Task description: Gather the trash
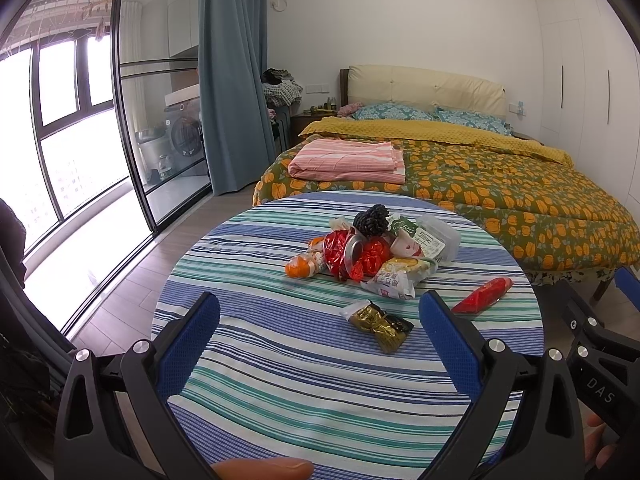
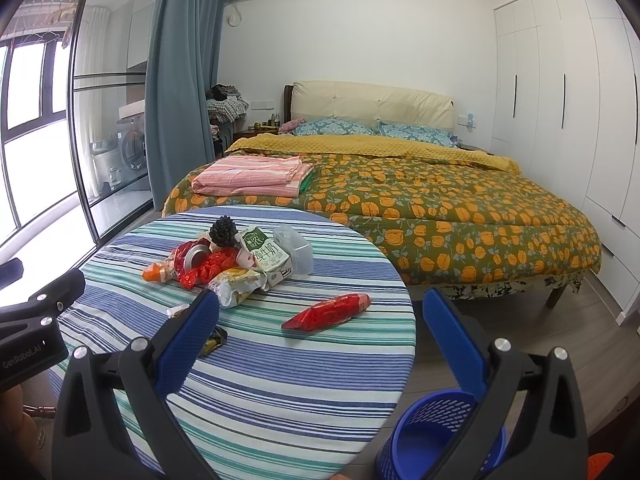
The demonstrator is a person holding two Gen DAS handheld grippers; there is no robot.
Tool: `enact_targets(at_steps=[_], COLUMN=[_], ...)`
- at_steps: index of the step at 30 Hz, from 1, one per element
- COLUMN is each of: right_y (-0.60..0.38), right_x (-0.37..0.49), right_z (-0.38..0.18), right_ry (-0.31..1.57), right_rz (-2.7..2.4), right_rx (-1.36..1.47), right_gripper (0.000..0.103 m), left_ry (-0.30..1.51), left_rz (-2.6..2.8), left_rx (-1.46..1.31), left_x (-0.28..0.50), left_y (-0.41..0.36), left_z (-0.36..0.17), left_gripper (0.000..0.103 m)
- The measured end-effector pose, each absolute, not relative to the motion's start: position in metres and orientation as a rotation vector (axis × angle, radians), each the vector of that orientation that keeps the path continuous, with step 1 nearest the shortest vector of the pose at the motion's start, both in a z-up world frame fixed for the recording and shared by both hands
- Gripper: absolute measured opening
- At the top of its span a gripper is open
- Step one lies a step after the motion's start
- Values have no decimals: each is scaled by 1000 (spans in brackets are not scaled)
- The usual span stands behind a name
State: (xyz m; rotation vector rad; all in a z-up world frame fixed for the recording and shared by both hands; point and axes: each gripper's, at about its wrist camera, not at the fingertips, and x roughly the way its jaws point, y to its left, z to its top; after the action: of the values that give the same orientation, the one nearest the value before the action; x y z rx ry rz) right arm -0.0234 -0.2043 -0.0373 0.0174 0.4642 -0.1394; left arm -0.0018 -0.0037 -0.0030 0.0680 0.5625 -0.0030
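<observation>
A pile of trash lies on the round table with the striped cloth: red wrappers, a crushed can, a milk carton, snack bags, a clear plastic box. A gold wrapper and a red wrapper lie apart, nearer me. My left gripper is open and empty above the table's near side, the gold wrapper between its fingertips in view. My right gripper is open and empty at the table's right edge, the red wrapper just beyond it. A blue mesh bin stands on the floor below it.
A bed with an orange-flowered quilt and folded pink sheets stands behind the table. Glass sliding doors and a blue curtain are at the left. White wardrobes line the right wall.
</observation>
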Motion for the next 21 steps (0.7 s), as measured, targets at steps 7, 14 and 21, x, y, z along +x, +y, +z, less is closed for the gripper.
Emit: enact_targets(at_steps=[7, 14, 21], right_y=[-208, -208, -209], right_x=[-26, -27, -28], right_z=[-32, -30, -26], right_ry=[460, 459, 455], right_rz=[-143, -144, -147], right_rx=[19, 18, 19], right_gripper=[99, 99, 99], left_ry=[558, 558, 558], left_rz=[-2, -2, -1], left_rx=[66, 66, 66], left_x=[-3, -2, -3], left_y=[-4, -4, -4], left_z=[-3, -3, -2], left_gripper=[99, 99, 99])
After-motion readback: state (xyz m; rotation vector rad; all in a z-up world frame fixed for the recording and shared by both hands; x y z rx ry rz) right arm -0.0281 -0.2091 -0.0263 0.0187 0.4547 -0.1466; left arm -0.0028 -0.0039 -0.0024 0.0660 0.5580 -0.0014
